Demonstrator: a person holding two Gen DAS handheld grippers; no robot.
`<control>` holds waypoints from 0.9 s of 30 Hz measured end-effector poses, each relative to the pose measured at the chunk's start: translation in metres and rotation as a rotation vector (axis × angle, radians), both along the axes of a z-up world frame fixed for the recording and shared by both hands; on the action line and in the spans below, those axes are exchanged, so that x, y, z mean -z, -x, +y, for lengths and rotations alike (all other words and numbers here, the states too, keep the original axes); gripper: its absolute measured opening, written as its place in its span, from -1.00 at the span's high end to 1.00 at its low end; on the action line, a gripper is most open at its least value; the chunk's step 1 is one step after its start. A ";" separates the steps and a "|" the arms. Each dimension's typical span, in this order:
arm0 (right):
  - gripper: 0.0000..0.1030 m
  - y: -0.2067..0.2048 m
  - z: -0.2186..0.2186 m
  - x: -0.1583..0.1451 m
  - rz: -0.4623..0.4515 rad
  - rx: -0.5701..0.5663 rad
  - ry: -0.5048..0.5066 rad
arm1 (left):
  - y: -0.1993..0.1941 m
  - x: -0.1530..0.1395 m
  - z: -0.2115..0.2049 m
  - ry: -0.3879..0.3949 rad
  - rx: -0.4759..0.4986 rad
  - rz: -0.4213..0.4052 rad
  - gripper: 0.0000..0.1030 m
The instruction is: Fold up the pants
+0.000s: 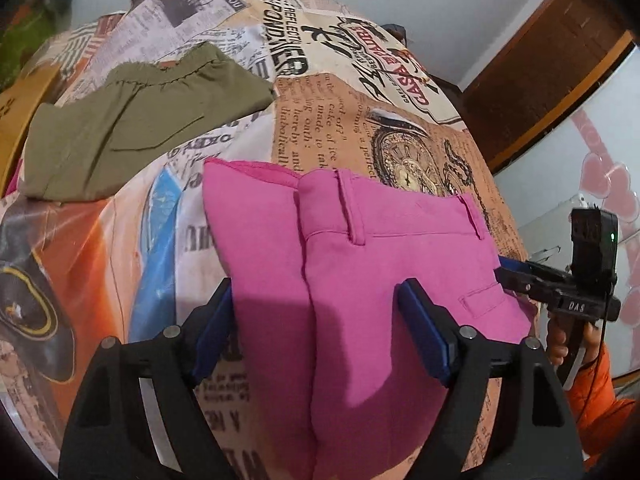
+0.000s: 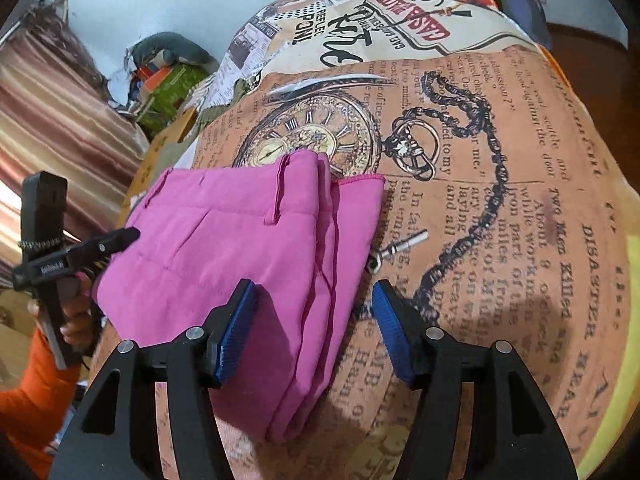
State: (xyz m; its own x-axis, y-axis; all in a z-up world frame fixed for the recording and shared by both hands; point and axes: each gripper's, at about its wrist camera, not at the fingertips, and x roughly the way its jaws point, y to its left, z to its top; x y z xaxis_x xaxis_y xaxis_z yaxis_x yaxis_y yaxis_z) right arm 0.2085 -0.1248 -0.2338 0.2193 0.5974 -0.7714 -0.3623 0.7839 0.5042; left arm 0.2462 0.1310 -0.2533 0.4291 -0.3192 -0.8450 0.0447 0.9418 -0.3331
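The pink pants (image 1: 352,280) lie folded on the newspaper-print cloth (image 1: 360,112), waistband away from me. My left gripper (image 1: 316,320) is open, its blue pads spread wide just above the pants near their middle. In the right wrist view the pink pants (image 2: 240,248) lie left of centre. My right gripper (image 2: 316,328) is open over their right edge, one pad above the fabric and the other above the cloth (image 2: 500,240). Each gripper shows in the other's view, at the pants' side: the right one (image 1: 520,276) and the left one (image 2: 116,240).
Folded olive-green pants (image 1: 132,132) lie at the far left of the cloth. A brown wooden door frame (image 1: 552,76) stands at the right. A pile of clutter (image 2: 164,80) and a striped curtain (image 2: 52,104) stand beyond the surface's left side.
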 end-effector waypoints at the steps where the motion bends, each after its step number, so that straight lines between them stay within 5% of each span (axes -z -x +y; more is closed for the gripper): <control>1: -0.11 -0.002 0.002 0.000 0.000 -0.004 -0.004 | -0.002 0.000 -0.002 0.004 0.008 0.000 -0.56; 6: -0.14 -0.008 0.007 0.002 -0.001 -0.010 -0.030 | -0.012 0.002 -0.009 0.048 0.056 0.017 -0.56; 12: 0.27 -0.011 0.010 0.000 -0.026 -0.013 -0.039 | -0.013 -0.001 -0.020 0.024 0.089 0.016 -0.24; 17: 0.64 -0.009 0.012 -0.008 -0.080 -0.010 0.005 | -0.009 -0.012 -0.020 -0.007 0.080 -0.019 0.42; 27: 0.77 0.003 0.018 -0.052 -0.224 -0.027 0.036 | 0.009 -0.051 -0.034 -0.099 0.091 -0.135 0.63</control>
